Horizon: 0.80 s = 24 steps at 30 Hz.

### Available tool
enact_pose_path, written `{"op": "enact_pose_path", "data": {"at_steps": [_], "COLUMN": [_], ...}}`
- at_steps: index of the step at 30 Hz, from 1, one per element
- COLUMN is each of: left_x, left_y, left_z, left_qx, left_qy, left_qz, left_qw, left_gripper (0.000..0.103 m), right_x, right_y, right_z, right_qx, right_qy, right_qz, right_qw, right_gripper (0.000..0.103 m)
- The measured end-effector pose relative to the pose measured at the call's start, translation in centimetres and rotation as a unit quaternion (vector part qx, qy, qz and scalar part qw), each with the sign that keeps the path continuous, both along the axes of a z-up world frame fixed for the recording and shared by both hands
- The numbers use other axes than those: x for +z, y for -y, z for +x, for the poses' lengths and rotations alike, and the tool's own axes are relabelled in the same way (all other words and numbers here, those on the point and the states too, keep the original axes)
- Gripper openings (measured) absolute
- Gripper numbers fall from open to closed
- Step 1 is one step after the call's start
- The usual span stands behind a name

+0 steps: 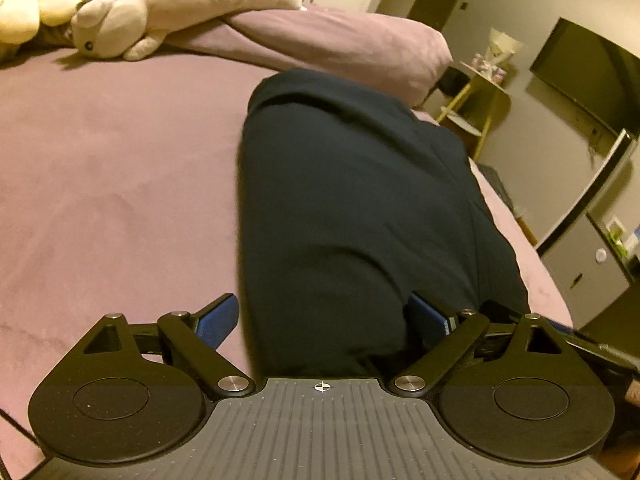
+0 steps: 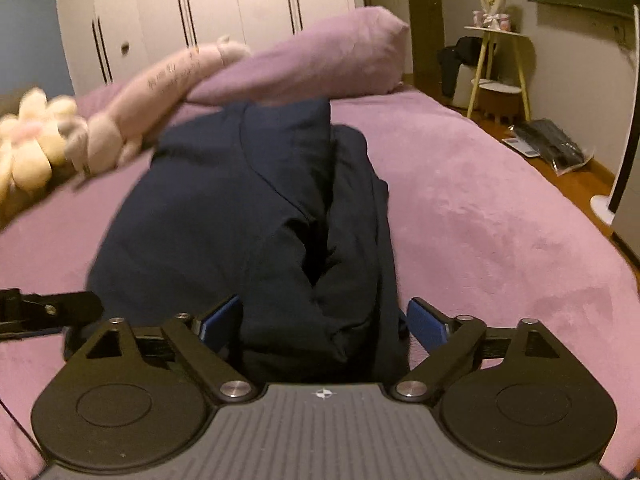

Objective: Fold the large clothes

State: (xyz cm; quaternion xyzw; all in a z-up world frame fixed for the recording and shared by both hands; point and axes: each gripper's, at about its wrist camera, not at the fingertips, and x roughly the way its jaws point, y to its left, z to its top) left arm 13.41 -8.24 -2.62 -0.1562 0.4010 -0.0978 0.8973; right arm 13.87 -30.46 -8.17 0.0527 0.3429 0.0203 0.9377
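A dark navy garment (image 1: 352,208) lies folded in layers on the purple bed (image 1: 112,184). My left gripper (image 1: 326,320) is open, its blue-padded jaws wide apart on either side of the garment's near end. The garment also shows in the right wrist view (image 2: 248,208). My right gripper (image 2: 324,322) is open too, its blue pads straddling the near edge of the bunched cloth. The left gripper's black body (image 2: 44,312) shows at the left edge of the right wrist view.
A long pink plush toy (image 1: 180,8) and a cream plush flower (image 1: 32,4) lie at the head of the bed beside a purple pillow (image 1: 340,44). A side table (image 2: 496,64) and a wardrobe (image 2: 200,12) stand beyond; the floor (image 2: 560,168) holds a dark bag.
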Motion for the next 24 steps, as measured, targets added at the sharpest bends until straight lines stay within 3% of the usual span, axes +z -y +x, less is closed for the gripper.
{"op": "enact_pose_path", "data": {"at_steps": [3,7,12,16,18,22,24], "left_x": [-0.6,-1.3,-0.8,0.2,0.3,-1.1,-1.7], "left_y": [-0.1,0.4,-1.0,-2.0,-1.9,-0.7,-0.6], "left_z": [0.5,1.5,1.4,-0.1,-1.0,-2.5,-2.1], "left_qx": [0.001,-0.012,0.008,-0.010,-0.026,-0.053,-0.047], "left_qy": [-0.021,-0.034,-0.069,-0.074,-0.078,-0.082,-0.096], "left_qz": [-0.004,0.024,-0.021,-0.046,-0.029,0.043,0.047], "left_qw": [0.9998,0.9991,0.9974,0.9962,0.9962,0.9943,0.9931], "left_gripper": [0.096,0.099,0.097,0.092,0.090,0.089,0.085], "right_x": [-0.8,-1.5,0.2,0.6,0.5,0.7,0.9], "right_y": [-0.7,-0.8,-0.3,0.7,1.6,3.6,4.4], "right_z": [1.2,1.7,0.9,-0.7,-1.4,-2.1,-2.2], "right_qx": [-0.004,-0.006,0.005,0.021,0.018,-0.005,-0.012], "right_qy": [-0.026,-0.040,-0.048,-0.064,-0.072,-0.073,-0.070], "right_qz": [-0.013,-0.007,-0.001,0.037,0.070,0.146,0.184], "right_qw": [1.000,0.999,0.999,0.997,0.995,0.986,0.980], "right_gripper": [0.098,0.099,0.099,0.098,0.097,0.094,0.093]}}
